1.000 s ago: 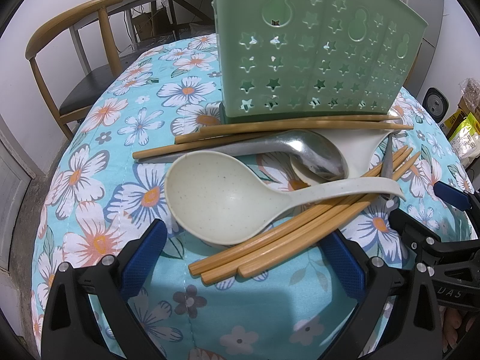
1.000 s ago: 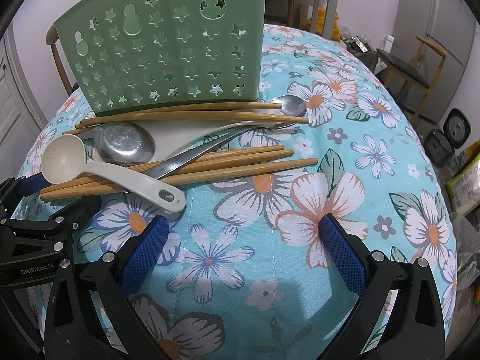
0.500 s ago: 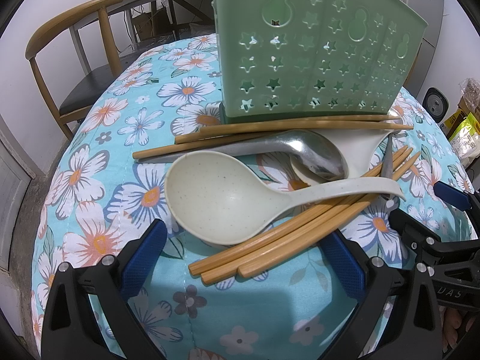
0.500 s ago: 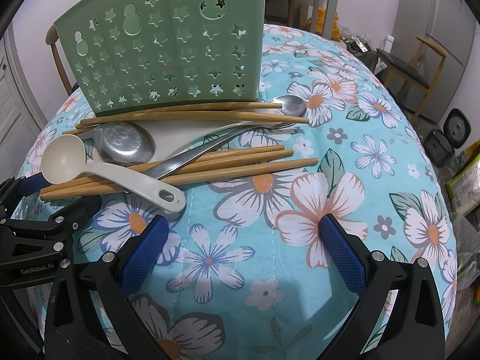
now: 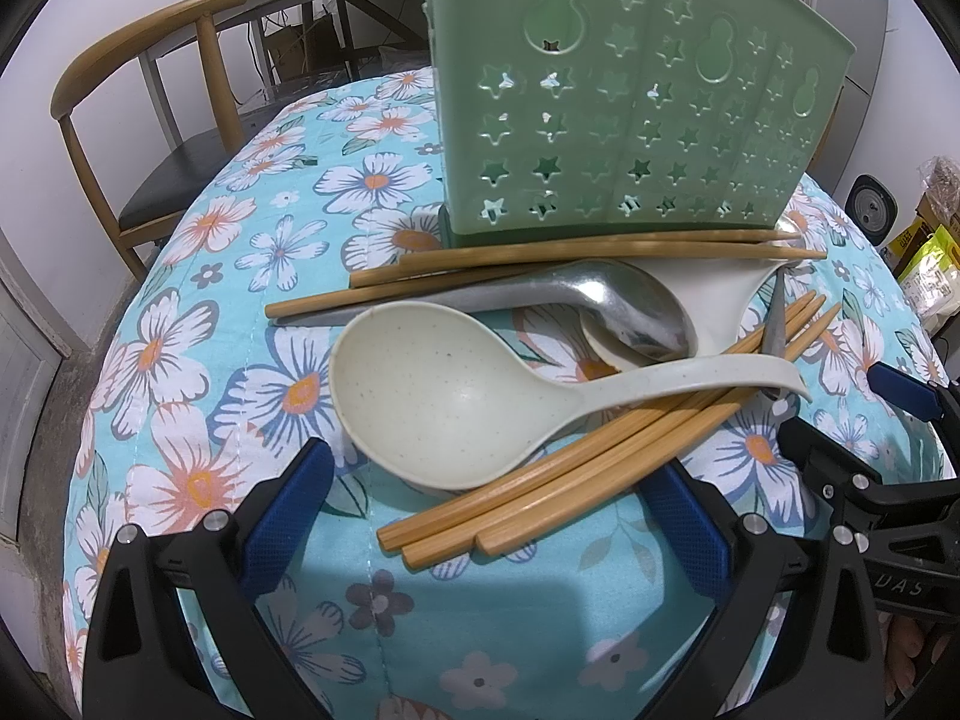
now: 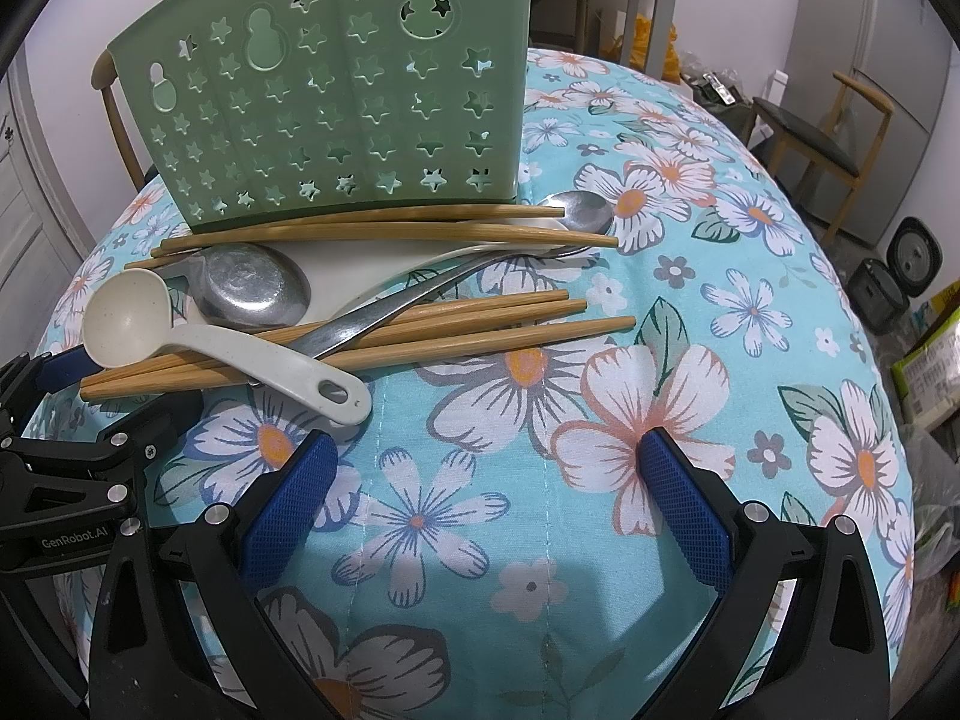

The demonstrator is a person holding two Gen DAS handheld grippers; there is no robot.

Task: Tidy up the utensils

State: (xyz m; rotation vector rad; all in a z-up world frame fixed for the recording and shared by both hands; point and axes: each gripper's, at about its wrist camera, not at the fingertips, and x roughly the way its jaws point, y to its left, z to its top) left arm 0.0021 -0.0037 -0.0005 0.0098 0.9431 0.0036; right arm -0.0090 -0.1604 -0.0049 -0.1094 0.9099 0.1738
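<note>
A green perforated utensil holder [image 5: 606,96] [image 6: 336,102] stands upright on the floral tablecloth. In front of it lie a cream ladle [image 5: 468,402] [image 6: 198,336], a metal spoon [image 5: 606,300] [image 6: 252,291], a white spoon [image 5: 714,294], a second metal spoon [image 6: 576,216] and several wooden chopsticks [image 5: 600,462] [image 6: 480,324]. My left gripper [image 5: 480,510] is open and empty, just short of the ladle bowl. My right gripper [image 6: 480,492] is open and empty over bare cloth, right of the ladle handle.
The round table [image 6: 690,276] falls away on all sides. Wooden chairs stand at the back left [image 5: 150,90] and at the right [image 6: 840,138]. Each gripper shows at the edge of the other's view [image 5: 888,492] [image 6: 72,456]. Bags and a cooker sit on the floor.
</note>
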